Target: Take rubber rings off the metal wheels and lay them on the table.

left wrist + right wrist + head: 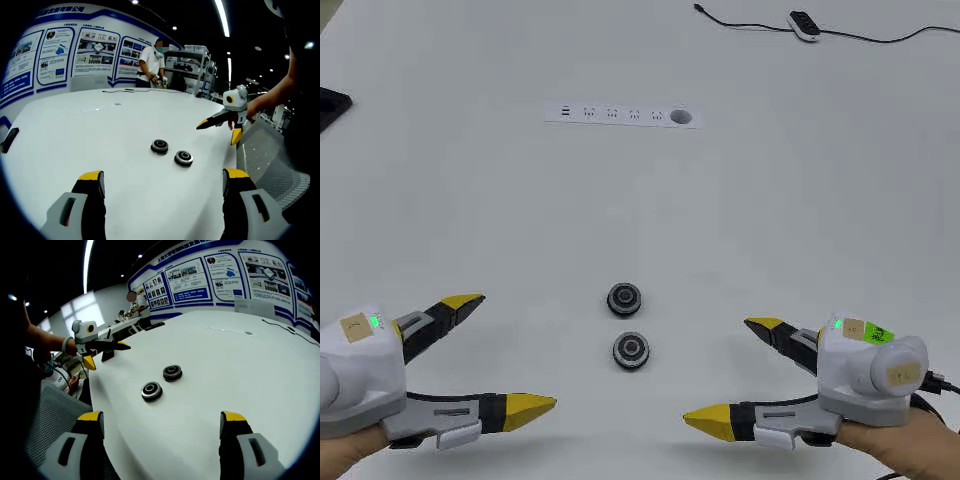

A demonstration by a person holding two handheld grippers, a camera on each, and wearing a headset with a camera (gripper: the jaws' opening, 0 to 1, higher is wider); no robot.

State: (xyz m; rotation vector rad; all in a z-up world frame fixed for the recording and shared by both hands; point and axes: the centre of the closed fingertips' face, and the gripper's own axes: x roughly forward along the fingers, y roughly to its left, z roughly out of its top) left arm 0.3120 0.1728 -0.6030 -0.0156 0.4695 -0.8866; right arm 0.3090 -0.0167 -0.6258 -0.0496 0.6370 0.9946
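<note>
Two small metal wheels with black rubber rings lie flat on the white table, the far wheel [624, 299] just beyond the near wheel [631, 350]. My left gripper [506, 353] hovers open at the lower left, well apart from them. At the lower right my right gripper [744, 370] is open too, with nothing between its yellow-tipped fingers. The left gripper view has the far wheel [160, 146] and near wheel [183, 158] ahead of its own jaws, with the right gripper [220, 131] beyond. The right gripper view has the near wheel [151, 391] and far wheel [172, 373], and the left gripper [107, 354] across the table.
A white power strip [620, 116] lies flat farther back on the table. A black cable with a small adapter [804, 25] runs along the far right edge. A dark object [332, 103] sits at the left edge. A person [151, 62] stands beyond the table.
</note>
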